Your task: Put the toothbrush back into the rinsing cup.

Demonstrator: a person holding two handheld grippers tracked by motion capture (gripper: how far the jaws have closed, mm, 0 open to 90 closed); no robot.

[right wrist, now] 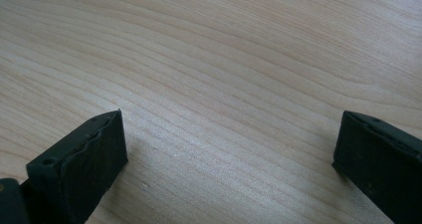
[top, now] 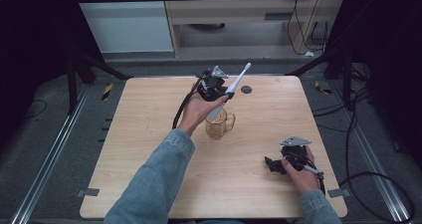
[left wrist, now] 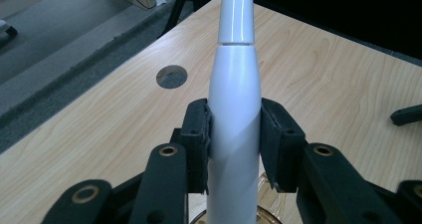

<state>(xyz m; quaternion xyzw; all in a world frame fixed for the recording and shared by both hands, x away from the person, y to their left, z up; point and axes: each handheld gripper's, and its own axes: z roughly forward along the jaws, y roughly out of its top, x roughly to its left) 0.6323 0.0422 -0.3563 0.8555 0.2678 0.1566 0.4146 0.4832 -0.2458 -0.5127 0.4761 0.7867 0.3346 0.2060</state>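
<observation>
Where pads (left wrist: 199, 144) clamp: toothbrush (left wrist: 234, 109).

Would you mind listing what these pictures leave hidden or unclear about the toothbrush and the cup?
- Toothbrush head: cut off by the top edge in the left gripper view; too small for bristles in the high view.
- Toothbrush base: hidden behind the cup rim in the high view.
- Cup contents: too small to tell.
- Left gripper jaws: clamped on the handle.

L tool (top: 219, 92) clamped, raised; R tool (top: 274, 165) open, low.
</observation>
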